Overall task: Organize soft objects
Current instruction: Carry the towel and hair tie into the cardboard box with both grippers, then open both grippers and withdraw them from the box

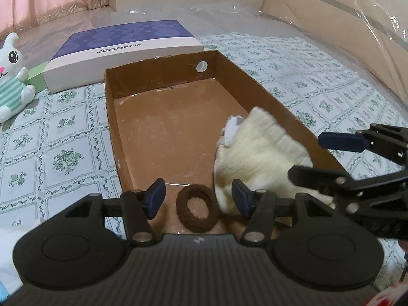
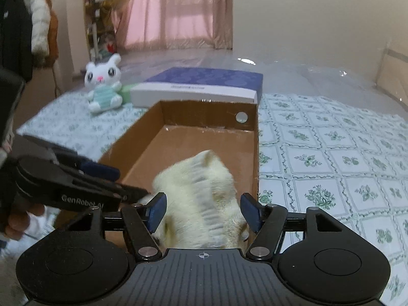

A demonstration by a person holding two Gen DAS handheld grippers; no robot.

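Between the parted fingers of the left gripper (image 1: 198,199) a brown hair tie (image 1: 197,207) is seen lying flat on the floor of the cardboard box (image 1: 280,107), at its near end; the blue pads stand clear of it on both sides, so nothing is gripped. Just to the right of the tie, touching the right pad, a cream fluffy sock (image 1: 257,153) is slumped in the box against the right wall, its ribbed cuff turned toward the far end. In the right wrist view the same sock is framed by the right gripper (image 2: 204,211), whose jaws are spread about as wide as the sock; whether the pads press on it cannot be told. The rest of the box floor is bare brown card. Beyond the box, on the green-patterned bedsheet (image 1: 63,137), a closed purple and white box (image 1: 122,51) is laid, and a white plush bunny (image 1: 12,76) is propped beside it.
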